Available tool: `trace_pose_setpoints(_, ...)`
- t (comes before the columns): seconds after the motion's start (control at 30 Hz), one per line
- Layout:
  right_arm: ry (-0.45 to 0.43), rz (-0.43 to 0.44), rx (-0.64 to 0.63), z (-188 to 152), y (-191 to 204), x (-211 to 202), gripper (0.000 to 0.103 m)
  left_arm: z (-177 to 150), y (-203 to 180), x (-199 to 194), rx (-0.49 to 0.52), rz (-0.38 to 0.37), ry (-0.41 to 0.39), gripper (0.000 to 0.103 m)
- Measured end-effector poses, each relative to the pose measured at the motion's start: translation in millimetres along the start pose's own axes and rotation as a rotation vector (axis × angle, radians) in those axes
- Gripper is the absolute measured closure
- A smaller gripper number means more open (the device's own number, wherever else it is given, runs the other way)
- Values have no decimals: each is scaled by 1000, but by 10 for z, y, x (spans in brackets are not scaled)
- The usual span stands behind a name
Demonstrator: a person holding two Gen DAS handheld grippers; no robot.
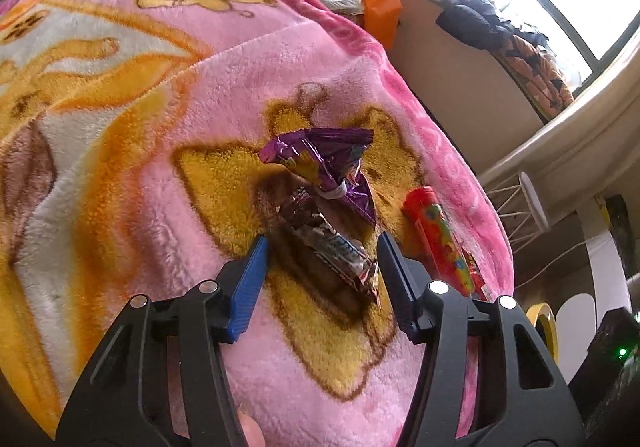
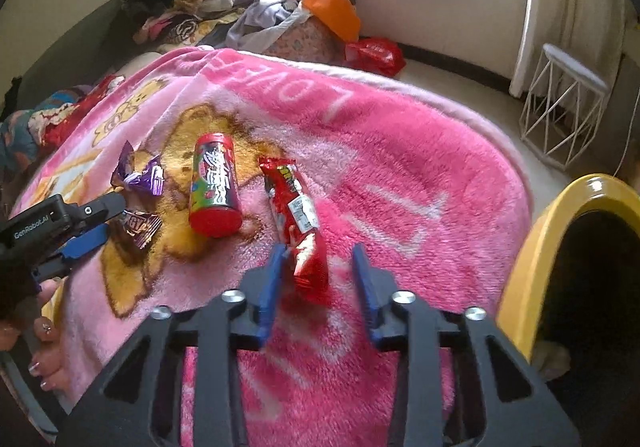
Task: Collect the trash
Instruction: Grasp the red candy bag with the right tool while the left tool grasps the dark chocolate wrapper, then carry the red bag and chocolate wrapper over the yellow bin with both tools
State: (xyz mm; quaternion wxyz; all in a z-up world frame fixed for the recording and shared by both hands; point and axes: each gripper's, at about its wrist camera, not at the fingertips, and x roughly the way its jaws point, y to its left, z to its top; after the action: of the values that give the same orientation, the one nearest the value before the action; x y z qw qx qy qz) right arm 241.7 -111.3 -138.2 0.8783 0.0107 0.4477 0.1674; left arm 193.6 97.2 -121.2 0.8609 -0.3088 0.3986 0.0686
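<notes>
On the pink fleece blanket (image 1: 132,175) lie a crumpled purple wrapper (image 1: 324,159), a silver-brown wrapper (image 1: 328,243) and a red can (image 1: 440,235) on its side. My left gripper (image 1: 322,245) is open and straddles the silver-brown wrapper, with a gap at the left pad. In the right wrist view a long red wrapper (image 2: 296,207) lies between the fingers of my right gripper (image 2: 318,249), which is open; the right pad stands clear of it. The left gripper (image 2: 96,225) also shows there, beside the can (image 2: 216,187).
A yellow-rimmed bin (image 2: 560,215) stands off the blanket's right edge. A white wire stool (image 2: 560,115) is on the floor behind it. Piled clothes and an orange bag (image 2: 332,7) lie beyond the blanket. A hand (image 2: 44,331) holds the left gripper.
</notes>
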Motion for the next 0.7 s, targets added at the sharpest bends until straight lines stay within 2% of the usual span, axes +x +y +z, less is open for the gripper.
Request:
trace_pose_setpoints(0.1, -5, 12, -2, -26, 7, -11, 87, -3, -1, 43, -4, 20, -3, 62)
trace_pose_setpoints(0.17, -6, 23, 2, -66, 8, -45, 87, -15, 12, 61, -14, 36, -6, 71)
trace_pose_setpoints(0.27, -12, 41, 11, -149, 18, -117, 87, -23, 17, 64, 1, 44, -12, 75)
trace_pose_setpoints(0.7, -35, 71, 4, -351, 44, -441, 87, -210, -30, -153, 60, 26, -29, 82)
